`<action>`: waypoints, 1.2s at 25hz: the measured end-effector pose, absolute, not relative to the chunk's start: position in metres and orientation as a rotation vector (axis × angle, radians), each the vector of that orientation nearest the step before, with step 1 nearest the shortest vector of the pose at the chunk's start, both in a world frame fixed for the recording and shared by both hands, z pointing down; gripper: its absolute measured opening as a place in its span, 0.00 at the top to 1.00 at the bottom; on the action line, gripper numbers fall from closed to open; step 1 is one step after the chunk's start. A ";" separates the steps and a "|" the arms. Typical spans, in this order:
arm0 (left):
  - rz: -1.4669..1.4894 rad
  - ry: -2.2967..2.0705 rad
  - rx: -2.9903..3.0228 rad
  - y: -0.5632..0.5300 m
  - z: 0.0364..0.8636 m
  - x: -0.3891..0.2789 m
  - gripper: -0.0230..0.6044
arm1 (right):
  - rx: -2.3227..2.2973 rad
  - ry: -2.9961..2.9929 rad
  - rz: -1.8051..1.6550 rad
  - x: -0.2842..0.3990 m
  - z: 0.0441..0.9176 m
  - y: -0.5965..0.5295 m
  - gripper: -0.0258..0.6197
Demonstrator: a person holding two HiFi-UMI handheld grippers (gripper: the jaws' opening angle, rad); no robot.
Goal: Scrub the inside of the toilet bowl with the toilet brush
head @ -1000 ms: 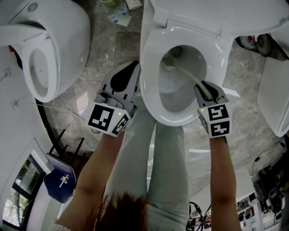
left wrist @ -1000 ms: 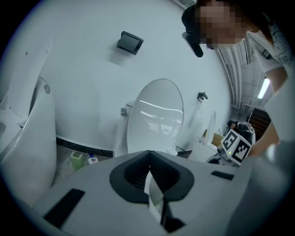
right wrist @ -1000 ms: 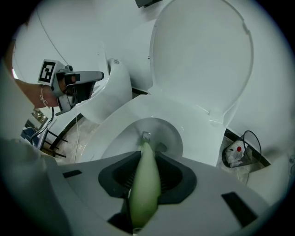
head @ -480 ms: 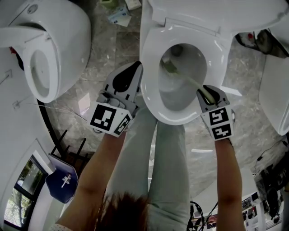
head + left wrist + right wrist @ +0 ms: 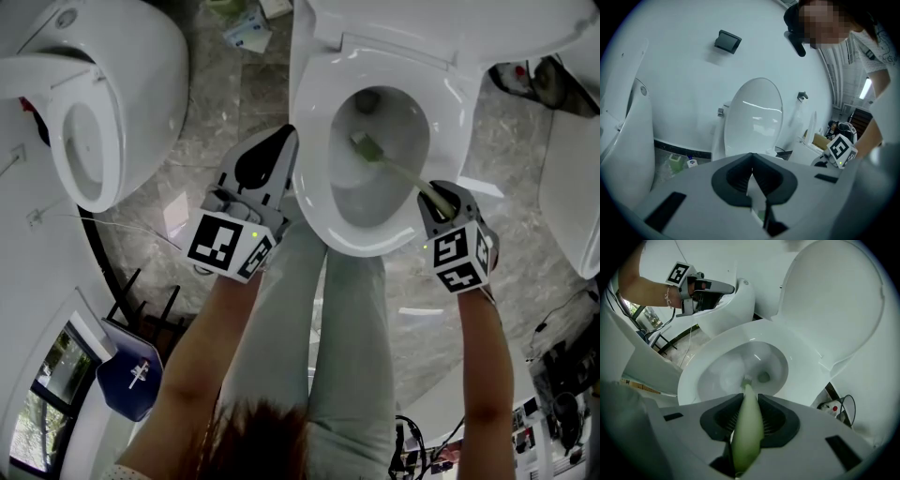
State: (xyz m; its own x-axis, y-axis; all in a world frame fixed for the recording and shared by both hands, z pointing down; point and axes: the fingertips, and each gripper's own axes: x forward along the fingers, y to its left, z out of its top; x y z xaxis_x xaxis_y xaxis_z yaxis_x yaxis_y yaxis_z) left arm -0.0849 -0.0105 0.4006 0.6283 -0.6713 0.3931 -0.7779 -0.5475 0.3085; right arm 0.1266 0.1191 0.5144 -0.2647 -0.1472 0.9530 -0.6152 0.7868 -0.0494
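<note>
1. Second toilet [image 5: 84, 112]: far left, seat ring open. It stands well apart from the work.

2. Floor [image 5: 202, 122]: marbled stone. Small packets [image 5: 246, 33] lie at its far edge, between the two toilets.

3. Left tool [image 5: 284, 141]: jaws together, nothing between them. It sits just outside the bowl's left rim, pointing far. Whether it touches the rim cannot be told. It appears idle.

4. Toilet bowl [image 5: 314, 187]: centre, with its lid [image 5: 834, 301] raised at the far side.
   - Contents: the drain opening [image 5: 367, 101] at the far end of the basin, and the brush head.
   - Standing water cannot be made out.

5. Toilet brush [image 5: 394, 165]: pale green.
   - The long axis runs from the near-right rim, slanting far-left and down into the basin.
   - The bristle head [image 5: 364, 145] lies against the inner wall about mid-basin, just near of the drain.

6. Right tool [image 5: 436, 195]: clamped on the brush handle, which fills the gap between the jaws. It sits at the bowl's near-right rim.
   - Judgement: scrubbing is under way.
   - The head lies far-left of this tool, so the left and near walls would be reached by swinging the shaft about the grip.
   - Only the right hand is placed to do that.

7. Cabled item [image 5: 514, 86]: on the floor at far right, apart from the bowl.
</note>
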 end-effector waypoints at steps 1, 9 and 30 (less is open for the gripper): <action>0.318 -1.141 2.397 -0.011 0.401 -0.085 0.96 | 0.579 -1.810 0.486 0.126 0.514 0.118 0.79; 0.331 -1.129 2.398 -0.011 0.403 -0.086 0.96 | 0.480 -1.789 0.351 0.123 0.510 0.109 0.80; 0.331 -1.155 2.390 -0.031 0.390 -0.103 0.96 | 0.458 -1.712 0.233 0.147 0.500 0.055 0.80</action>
State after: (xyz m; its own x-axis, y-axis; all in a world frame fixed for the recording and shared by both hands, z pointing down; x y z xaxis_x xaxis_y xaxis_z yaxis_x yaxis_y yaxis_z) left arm -0.1030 -0.0310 0.3898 0.6181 -0.6746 0.4036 -0.7860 -0.5400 0.3012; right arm 0.1469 0.0545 0.4997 -0.1351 -0.1707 0.9760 -0.4257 0.8995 0.0984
